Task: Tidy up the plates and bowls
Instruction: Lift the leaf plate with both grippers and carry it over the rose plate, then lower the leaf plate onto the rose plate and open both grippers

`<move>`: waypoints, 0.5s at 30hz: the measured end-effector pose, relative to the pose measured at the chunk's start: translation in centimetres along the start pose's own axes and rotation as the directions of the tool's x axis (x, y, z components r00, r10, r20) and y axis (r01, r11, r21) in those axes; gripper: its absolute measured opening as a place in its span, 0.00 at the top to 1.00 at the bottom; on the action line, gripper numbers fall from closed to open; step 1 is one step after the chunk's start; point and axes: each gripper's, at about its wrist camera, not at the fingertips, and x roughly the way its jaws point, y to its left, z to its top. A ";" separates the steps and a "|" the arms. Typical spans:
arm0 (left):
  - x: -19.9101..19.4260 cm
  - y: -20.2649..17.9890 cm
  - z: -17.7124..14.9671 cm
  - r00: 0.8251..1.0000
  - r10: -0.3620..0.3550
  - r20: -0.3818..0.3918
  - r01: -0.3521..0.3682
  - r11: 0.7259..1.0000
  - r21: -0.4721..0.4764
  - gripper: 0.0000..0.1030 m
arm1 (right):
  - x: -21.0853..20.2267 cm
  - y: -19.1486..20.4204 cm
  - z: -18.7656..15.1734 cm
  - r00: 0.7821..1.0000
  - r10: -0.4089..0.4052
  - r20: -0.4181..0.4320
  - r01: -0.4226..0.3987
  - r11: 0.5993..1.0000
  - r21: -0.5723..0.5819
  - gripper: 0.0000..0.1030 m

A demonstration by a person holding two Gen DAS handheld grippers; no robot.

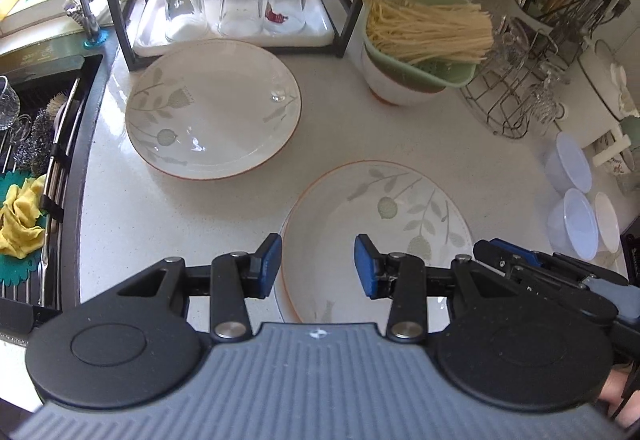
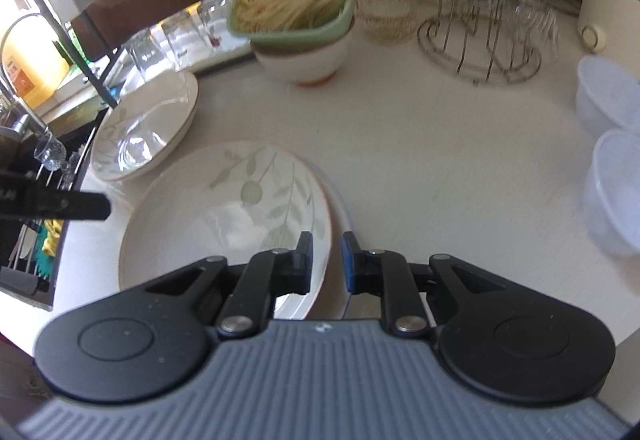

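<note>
Two white plates with a grey leaf pattern are on the pale counter. The far plate [image 1: 212, 108] [image 2: 146, 128] lies flat near the dark rack. My right gripper [image 2: 326, 260] [image 1: 490, 248] is shut on the right rim of the near plate [image 1: 376, 232] [image 2: 224, 216]. That side looks slightly raised, with a shadow under it. My left gripper [image 1: 320, 266] hovers over this plate's left rim, open, its blue pads touching nothing. In the right wrist view one of its fingers [image 2: 80, 206] shows at the left, apart from the plate.
A green colander of noodles [image 1: 416, 40] sits in a white bowl behind the plates. Upturned glasses [image 1: 240, 4] stand on a white tray under the rack. Translucent plastic bowls [image 1: 572, 168] and a wire glass stand [image 1: 516, 88] are at right. The sink [image 1: 36, 144] drops off at left.
</note>
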 end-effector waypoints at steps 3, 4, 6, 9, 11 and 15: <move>-1.5 -0.5 -0.1 0.999 -0.010 0.038 0.011 1.000 -0.012 0.57 | -1.0 -0.4 0.5 0.999 0.011 0.031 -0.011 1.000 -0.003 0.82; -2.0 -0.7 -0.1 0.999 -0.014 0.051 0.015 1.000 -0.016 0.57 | -1.4 -0.5 0.7 0.999 0.016 0.041 -0.016 1.000 -0.003 0.82; -3.2 -1.3 -0.2 0.997 -0.015 0.078 0.017 1.000 -0.016 0.57 | -2.3 -0.7 1.0 0.997 0.034 0.064 -0.034 0.999 0.002 0.82; -4.8 -2.3 -0.3 0.993 -0.018 0.114 0.019 1.000 -0.013 0.57 | -4.3 -0.9 1.4 0.992 0.061 0.110 -0.061 0.998 -0.007 0.82; -5.7 -3.1 -0.5 0.991 -0.022 0.133 0.023 1.000 -0.009 0.57 | -5.7 -1.0 1.7 0.987 0.078 0.137 -0.077 0.997 -0.016 0.81; -7.4 -4.7 -1.1 0.985 -0.022 0.172 0.020 1.000 0.011 0.56 | -8.3 -1.3 2.0 0.976 0.106 0.189 -0.099 0.994 -0.046 0.81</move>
